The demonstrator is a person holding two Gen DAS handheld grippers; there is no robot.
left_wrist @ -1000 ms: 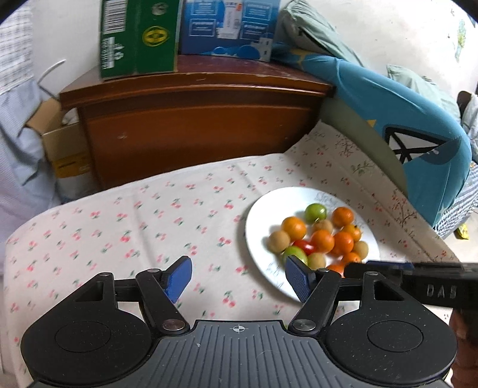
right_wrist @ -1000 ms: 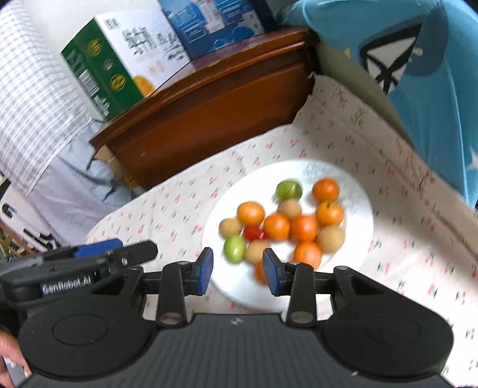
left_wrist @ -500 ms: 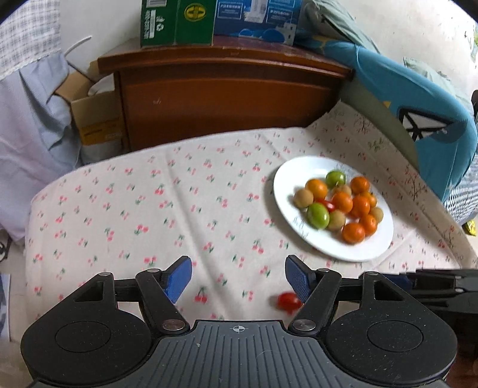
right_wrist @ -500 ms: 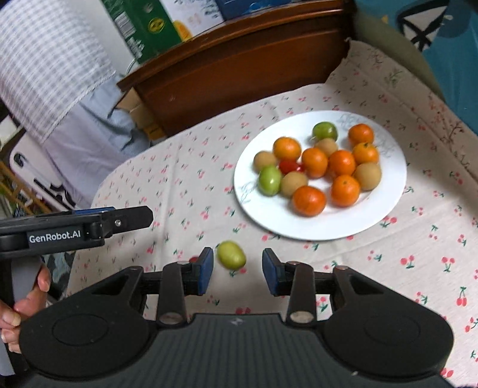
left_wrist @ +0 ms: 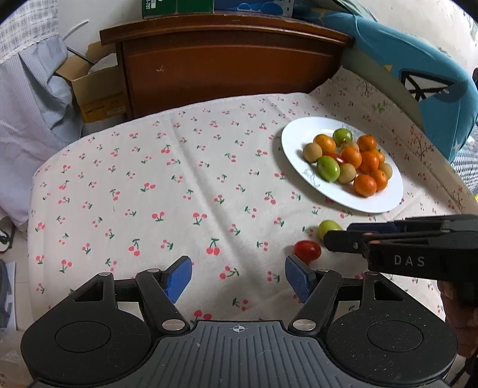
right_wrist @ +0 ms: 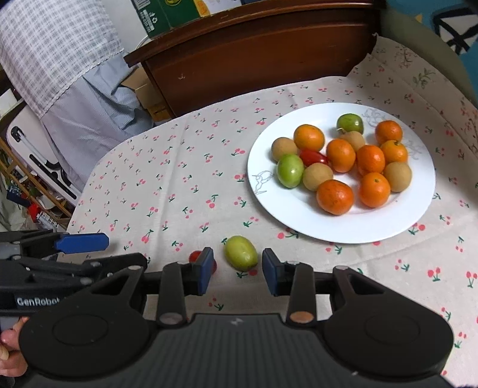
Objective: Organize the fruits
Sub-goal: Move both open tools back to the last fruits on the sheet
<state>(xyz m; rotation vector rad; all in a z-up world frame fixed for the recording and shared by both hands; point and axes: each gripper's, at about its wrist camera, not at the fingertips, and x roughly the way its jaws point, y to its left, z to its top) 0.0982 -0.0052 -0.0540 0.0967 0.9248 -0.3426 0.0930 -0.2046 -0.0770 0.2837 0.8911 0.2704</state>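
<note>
left gripper (left_wrist: 237,276) "GenRobot", jaws apart, empty | right gripper (right_wrist: 237,270) "DAS", jaws apart, green fruit (right_wrist: 240,253) just ahead | plate (right_wrist: 298,221) right; tablecloth (left_wrist: 134,185) left bare

The red tomato (right_wrist: 195,256) is hiding mostly behind the right gripper's (right_wrist: 237,270) left pad (right_wrist: 205,270) — the boxes (left_wrist: 179,7) are getting cropped by the top edge

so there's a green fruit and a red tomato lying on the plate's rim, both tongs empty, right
Not on the rim: the right wrist view shows the green fruit and red tomato lying on the tablecloth, apart from the plate. Both tongs are indeed empty.
</note>
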